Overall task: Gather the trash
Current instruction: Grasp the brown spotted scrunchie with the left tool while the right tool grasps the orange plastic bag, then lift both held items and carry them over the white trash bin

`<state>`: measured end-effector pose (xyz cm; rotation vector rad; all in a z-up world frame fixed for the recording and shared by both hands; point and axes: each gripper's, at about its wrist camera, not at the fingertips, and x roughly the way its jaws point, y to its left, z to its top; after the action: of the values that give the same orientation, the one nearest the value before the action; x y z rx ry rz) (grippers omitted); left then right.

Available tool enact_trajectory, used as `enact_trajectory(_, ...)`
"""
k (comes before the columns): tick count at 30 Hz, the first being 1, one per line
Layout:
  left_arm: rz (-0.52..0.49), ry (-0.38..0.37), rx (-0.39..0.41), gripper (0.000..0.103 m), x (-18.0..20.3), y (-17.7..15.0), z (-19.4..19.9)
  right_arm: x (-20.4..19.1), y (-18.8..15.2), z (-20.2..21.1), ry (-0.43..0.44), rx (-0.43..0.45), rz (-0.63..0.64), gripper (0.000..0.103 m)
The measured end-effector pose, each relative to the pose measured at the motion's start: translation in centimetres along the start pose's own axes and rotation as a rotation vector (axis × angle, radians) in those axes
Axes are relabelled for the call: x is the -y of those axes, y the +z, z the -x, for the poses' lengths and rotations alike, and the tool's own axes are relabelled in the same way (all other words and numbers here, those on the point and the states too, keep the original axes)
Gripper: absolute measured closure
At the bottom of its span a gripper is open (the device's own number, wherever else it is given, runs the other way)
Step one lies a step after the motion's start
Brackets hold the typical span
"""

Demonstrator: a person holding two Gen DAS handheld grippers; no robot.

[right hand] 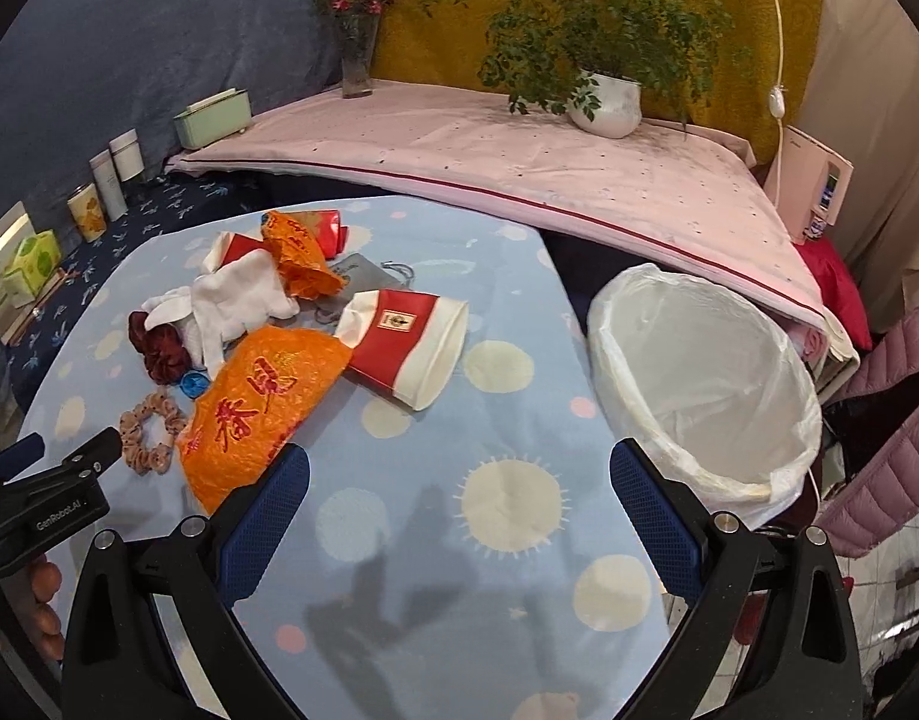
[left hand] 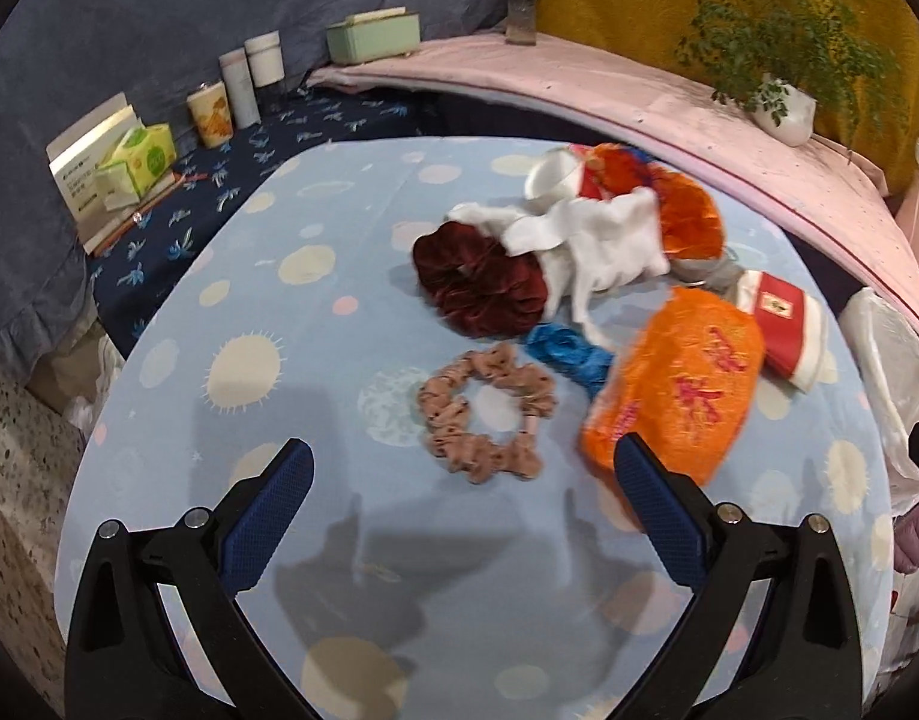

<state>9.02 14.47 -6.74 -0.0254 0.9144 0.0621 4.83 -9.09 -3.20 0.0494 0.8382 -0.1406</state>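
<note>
the left gripper (left hand: 462,459) hung above the table (left hand: 315,324) with its 2 blue-padded fingers (left hand: 279,498) spread wide and nothing between them. just ahead of it, between the fingertips, lay a pink scrunchie (left hand: 486,414). the near orange wrapper (left hand: 675,384) sat ahead and to its right, its lower edge hidden behind the right finger, so contact could not be told. beyond the scrunchie were a blue scrap (left hand: 570,351), a dark red scrunchie (left hand: 480,285) and a white cloth (left hand: 597,246), with a second orange wrapper (left hand: 687,210) and a red-and-white paper cup (left hand: 783,324) farther off to the right. the right gripper (right hand: 459,477) was likewise spread and empty over bare tablecloth (right hand: 519,408). the same orange wrapper (right hand: 261,408) lay just ahead of its left finger, partly covered by that finger. the red-and-white cup (right hand: 411,342) lay on its side farther ahead. the white-lined trash bin (right hand: 705,384) stood off the table edge, ahead and to the right of the right finger. the left gripper's body (right hand: 45,498) showed at the far left, a hand (right hand: 42,606) below it.
</note>
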Motion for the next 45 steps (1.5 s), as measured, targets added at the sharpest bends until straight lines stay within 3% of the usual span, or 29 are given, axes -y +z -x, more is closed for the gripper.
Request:
enact_trajectory(8,0.011,0.0,-0.066,0.007,-2.2,0.2,-4.4,-4.4,0.5,-4.7,0.093,-0.056,0.012,0.007)
enact_trajectory(16,0.066,-0.032,-0.134,0.008,-3.4,0.3,-7.4,-6.3,0.3,-9.3,0.176,-0.158,-0.063,0.007)
enact_trajectory(19,0.061,-0.044,-0.129,0.018,-3.3,0.4,-7.7,-7.3,0.2,-10.4,0.204,-0.178,-0.068,0.007)
enact_trajectory(21,0.042,-0.044,-0.116,0.03,-2.9,0.5,-7.6,-7.9,0.0,-11.0,0.214,-0.188,-0.063,0.01)
enact_trajectory(22,0.038,-0.043,-0.11,0.033,-2.8,0.5,-7.5,-8.2,0.0,-11.2,0.224,-0.196,-0.059,0.015)
enact_trajectory(26,0.029,-0.08,-0.103,0.071,-2.7,0.9,-7.3,-8.8,-0.3,-11.6,0.273,-0.22,-0.057,0.038)
enact_trajectory(29,0.028,-0.101,-0.112,0.089,-2.7,1.2,-7.2,-9.1,-0.3,-11.0,0.309,-0.22,-0.048,0.056)
enact_trajectory(30,0.031,-0.111,-0.12,0.089,-2.6,1.2,-7.1,-9.2,-0.3,-10.6,0.312,-0.211,-0.041,0.06)
enact_trajectory(32,0.033,-0.119,-0.118,0.091,-2.4,1.3,-6.8,-9.2,0.1,-9.8,0.324,-0.197,-0.024,0.08)
enact_trajectory(40,-0.003,-0.17,-0.033,0.092,0.3,3.5,-2.7,-7.1,3.0,-5.1,0.295,-0.069,0.0,0.083)
enact_trajectory(45,-0.05,-0.231,0.045,0.092,3.9,5.8,0.9,-3.0,5.7,-1.8,0.245,0.023,-0.056,0.083)
